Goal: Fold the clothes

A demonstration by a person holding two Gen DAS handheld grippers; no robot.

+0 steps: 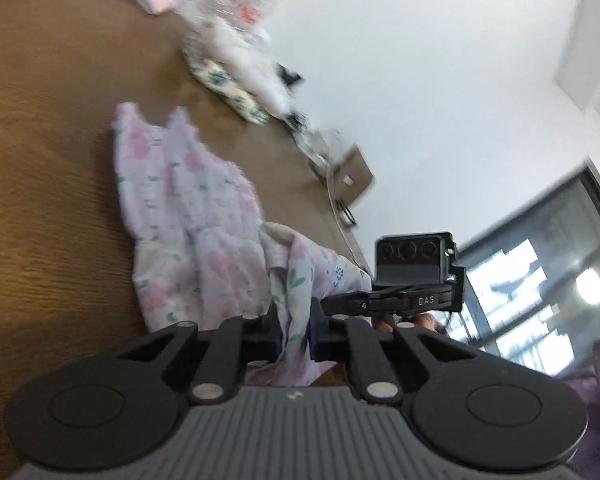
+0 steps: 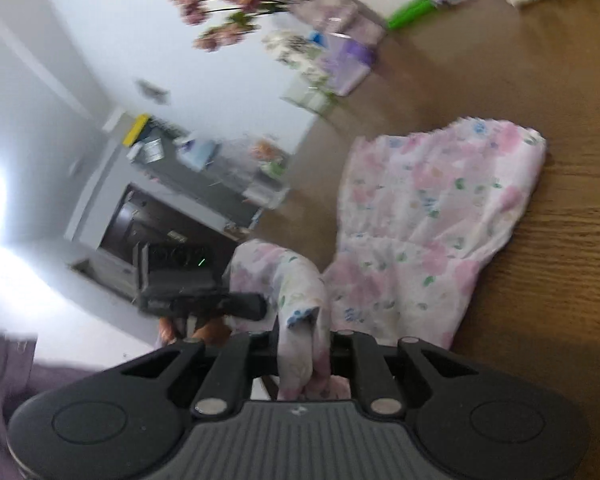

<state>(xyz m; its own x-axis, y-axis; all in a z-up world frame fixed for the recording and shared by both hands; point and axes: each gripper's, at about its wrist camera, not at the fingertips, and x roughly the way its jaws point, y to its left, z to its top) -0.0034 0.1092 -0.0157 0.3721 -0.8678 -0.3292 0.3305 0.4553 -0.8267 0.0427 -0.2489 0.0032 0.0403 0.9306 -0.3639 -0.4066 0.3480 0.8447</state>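
Fabric fills both jaws: the left gripper (image 1: 291, 334) and right gripper (image 2: 304, 354) each clamp the near edge of the pale pink floral cotton garment (image 1: 188, 216), whose length trails toward twelve o'clock across the brown wooden table (image 1: 52, 160).

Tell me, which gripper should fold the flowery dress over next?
Neither alone, probably. The left gripper and the right gripper each pinch the flowery dress at its near edge, lifted off the wooden table. Both seem equally placed to carry it over together.
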